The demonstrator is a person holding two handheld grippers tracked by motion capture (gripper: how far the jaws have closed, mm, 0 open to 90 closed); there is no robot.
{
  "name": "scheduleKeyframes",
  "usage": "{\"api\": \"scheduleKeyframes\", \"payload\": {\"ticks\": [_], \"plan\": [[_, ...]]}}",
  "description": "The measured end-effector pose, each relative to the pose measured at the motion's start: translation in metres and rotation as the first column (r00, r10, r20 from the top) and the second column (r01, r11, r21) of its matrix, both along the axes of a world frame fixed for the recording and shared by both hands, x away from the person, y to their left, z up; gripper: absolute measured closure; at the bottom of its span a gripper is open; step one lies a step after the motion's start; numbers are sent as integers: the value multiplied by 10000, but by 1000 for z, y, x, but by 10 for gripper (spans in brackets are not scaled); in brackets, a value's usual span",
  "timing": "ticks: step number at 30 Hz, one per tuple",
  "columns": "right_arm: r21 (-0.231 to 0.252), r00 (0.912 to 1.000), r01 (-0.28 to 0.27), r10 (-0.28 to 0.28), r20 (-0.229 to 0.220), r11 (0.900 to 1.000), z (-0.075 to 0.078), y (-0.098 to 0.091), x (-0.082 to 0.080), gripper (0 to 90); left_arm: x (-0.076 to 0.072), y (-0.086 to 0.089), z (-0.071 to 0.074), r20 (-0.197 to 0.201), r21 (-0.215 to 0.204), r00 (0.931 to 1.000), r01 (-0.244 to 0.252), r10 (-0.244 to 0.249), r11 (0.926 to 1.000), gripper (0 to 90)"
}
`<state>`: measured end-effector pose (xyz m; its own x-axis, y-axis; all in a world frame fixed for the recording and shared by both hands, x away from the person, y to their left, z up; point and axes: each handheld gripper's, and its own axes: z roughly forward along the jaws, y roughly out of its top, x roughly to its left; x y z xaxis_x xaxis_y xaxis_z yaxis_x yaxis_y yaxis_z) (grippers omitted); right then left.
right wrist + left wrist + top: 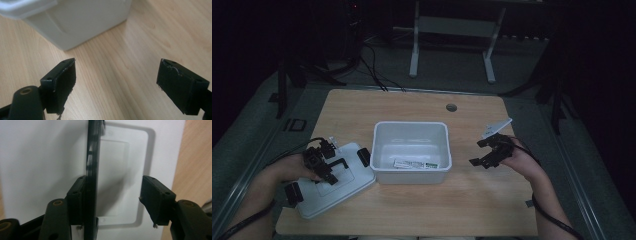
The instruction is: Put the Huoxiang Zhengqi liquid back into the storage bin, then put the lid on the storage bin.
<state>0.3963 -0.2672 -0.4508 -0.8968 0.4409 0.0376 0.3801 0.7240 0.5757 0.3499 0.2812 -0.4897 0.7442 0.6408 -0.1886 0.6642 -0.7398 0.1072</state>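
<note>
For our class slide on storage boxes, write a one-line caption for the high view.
Left gripper over a white lid's black handle, right gripper open beside the open white bin.

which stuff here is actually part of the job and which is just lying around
In the job:
- white lid with its black handle
- left claw, open around that handle
- white bin, uncovered
- right claw, open, holding nothing

Just lying about:
- label in the bin
- grommet hole in the table

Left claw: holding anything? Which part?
Not gripped. The left claw straddles the lid's black handle: one pad rests against it, the other stands clear. The right claw is open over bare table.
</note>
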Motion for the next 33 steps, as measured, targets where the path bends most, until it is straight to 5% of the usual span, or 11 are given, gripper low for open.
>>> {"api": "scheduleKeyframes", "payload": {"ticks": [5,15,23,28,33], "plan": [[-593,9998,-9,20,180,9982,-14,-5,-3,154,-2,1,2,199,-121,9997,121,-119,9999,427],[-666,9992,397,-390,120,9970,-26,-26,-7,154,-3,4,-1,593,-159,9981,173,-163,9997,490],[-687,9978,617,-600,267,9957,-42,-36,-16,154,-3,1,2,966,-301,9947,378,-348,9988,683],[-452,9959,811,-792,429,9957,-45,-41,-21,154,0,-2,2,965,-99,9940,520,-509,9986,774],[297,9865,1411,-1431,799,9896,-51,-44,-28,146,2,-4,2,955,-40,9941,516,-510,9987,817]]}}
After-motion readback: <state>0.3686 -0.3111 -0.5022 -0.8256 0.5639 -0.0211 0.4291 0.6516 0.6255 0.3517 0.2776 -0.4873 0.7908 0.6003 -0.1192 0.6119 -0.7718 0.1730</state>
